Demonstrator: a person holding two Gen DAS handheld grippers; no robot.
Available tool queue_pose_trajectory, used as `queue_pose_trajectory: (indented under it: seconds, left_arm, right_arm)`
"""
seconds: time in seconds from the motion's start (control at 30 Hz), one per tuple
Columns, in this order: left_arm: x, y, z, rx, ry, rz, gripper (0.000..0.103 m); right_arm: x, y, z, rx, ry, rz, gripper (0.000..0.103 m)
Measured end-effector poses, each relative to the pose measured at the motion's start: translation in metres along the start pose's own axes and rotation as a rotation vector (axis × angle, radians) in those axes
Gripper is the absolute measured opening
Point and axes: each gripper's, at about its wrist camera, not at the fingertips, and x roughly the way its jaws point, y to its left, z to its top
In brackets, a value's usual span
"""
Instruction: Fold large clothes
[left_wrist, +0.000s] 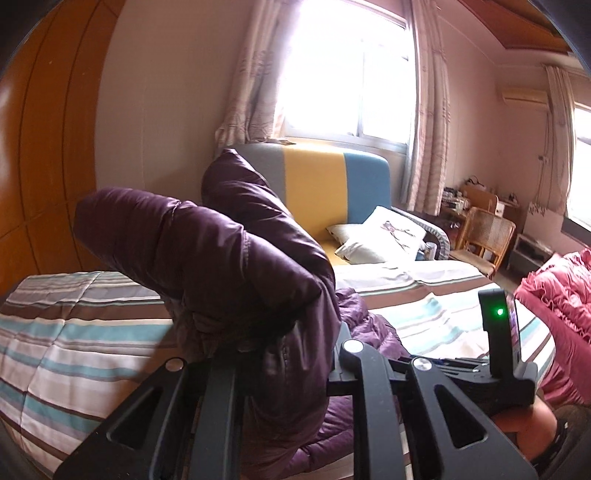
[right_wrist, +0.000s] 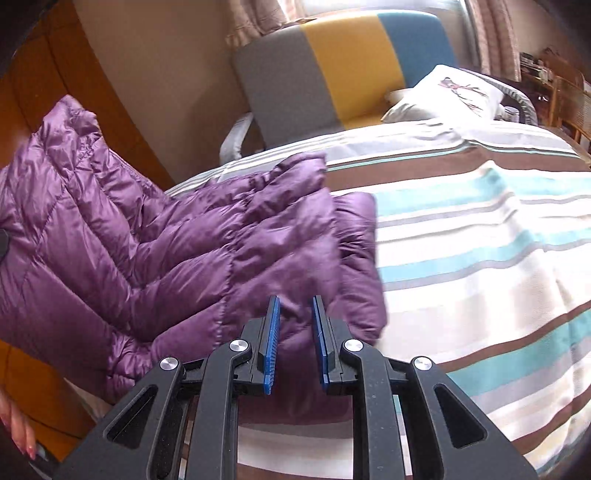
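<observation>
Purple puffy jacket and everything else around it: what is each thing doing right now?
purple jacket: partly lifted, partly lying on the bed.
left gripper: shut on the jacket, holding a bunched part up.
right gripper: pinching the jacket's edge.
striped bedspread: spread flat.
white pillow: lying on the sofa.
curtains: drawn apart.
pink quilt: heaped, crumpled.

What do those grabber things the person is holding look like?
Both are black plastic with long cut-out slots and shiny silver round bolts. The right gripper has bright blue ribbed pads inside its two fingers. In the left wrist view, a black upright piece with a small green light rises near the left gripper.
</observation>
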Motion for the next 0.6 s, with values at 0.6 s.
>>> queue_pose_trajectory:
  seconds: [0.6]
  left_arm:
    - [0.047, -0.06, -0.027, 0.117, 0.116, -0.1, 0.016]
  right_arm:
    - [-0.014, -0.053, 0.002, 0.104, -0.022, -0.101, 0.018]
